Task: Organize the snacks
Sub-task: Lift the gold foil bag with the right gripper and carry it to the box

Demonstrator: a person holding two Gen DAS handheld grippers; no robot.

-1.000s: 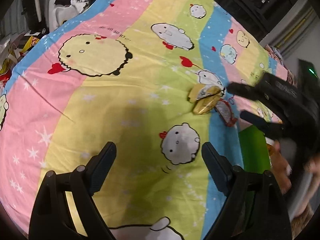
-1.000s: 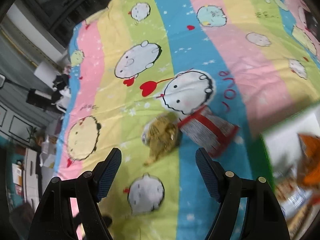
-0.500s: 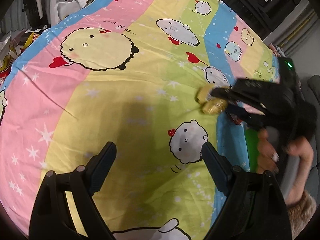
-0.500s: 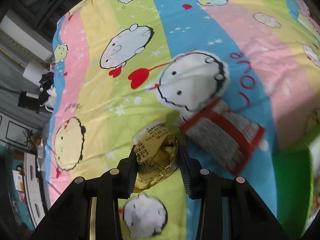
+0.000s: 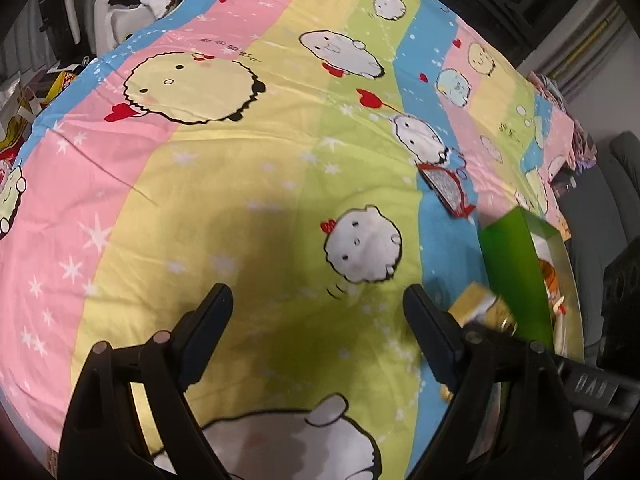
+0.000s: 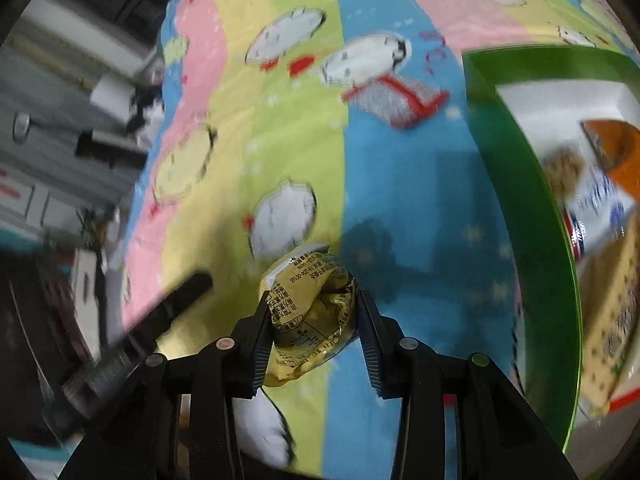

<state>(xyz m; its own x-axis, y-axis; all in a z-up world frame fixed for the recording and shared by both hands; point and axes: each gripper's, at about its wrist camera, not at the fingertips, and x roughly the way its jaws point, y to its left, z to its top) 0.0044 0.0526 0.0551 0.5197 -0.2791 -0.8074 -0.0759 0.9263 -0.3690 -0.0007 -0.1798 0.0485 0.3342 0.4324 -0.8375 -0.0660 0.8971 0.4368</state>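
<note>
While my right hand-held gripper (image 6: 312, 312) pinches the gold snack packet (image 6: 310, 312), crinkly foil could slip before reaching green box (image 6: 520, 200) at frame right; left hand-held gripper (image 5: 316, 320) spread, empty.

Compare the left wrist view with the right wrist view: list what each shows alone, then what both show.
Left wrist only: the open left gripper with nothing between its fingers, and the big yellow chick print.

Right wrist only: the right gripper clamped on the gold snack packet, and the snack packs inside the green box.

Both: the striped cartoon bedsheet, the red-and-grey snack packet lying on it, the green box and the gold packet.
</note>
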